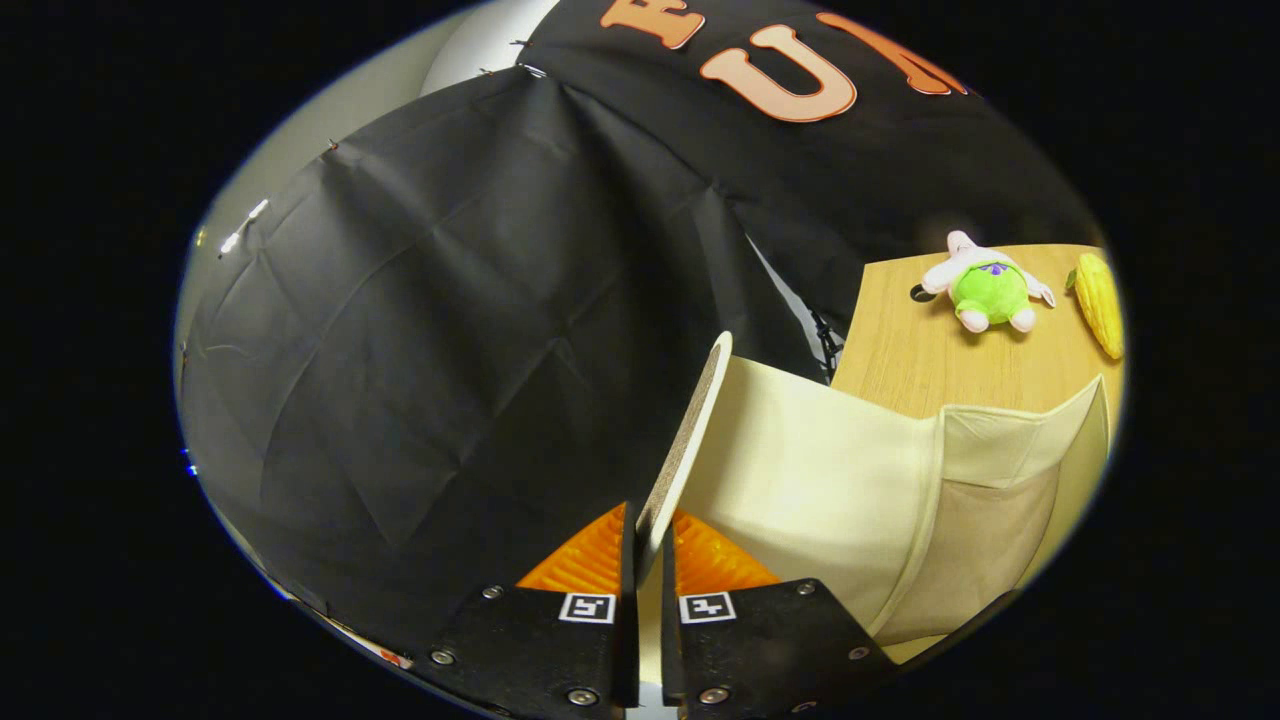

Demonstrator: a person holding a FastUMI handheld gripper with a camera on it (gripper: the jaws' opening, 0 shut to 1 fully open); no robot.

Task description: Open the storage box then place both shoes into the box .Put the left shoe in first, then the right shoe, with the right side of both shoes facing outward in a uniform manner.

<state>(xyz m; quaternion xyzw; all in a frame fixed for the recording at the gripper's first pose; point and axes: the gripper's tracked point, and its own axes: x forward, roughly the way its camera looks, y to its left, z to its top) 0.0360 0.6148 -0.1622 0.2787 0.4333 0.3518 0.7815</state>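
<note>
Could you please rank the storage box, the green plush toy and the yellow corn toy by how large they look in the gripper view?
1. Cream storage box, its lid pinched between the gripper fingers; being nearest enlarges it.
2. Green plush toy.
3. Yellow corn toy, partly cut off, so ranks two and three are unsure.

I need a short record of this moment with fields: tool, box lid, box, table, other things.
tool: shut on the lid edge, both fingers pressing it
box lid: thin flap, lifted, held edge-on between the fingers
box: cream fabric, open, just beyond the fingers
table: wooden, behind the box
other things: green and pink plush toy and yellow corn toy lying on the table
</note>
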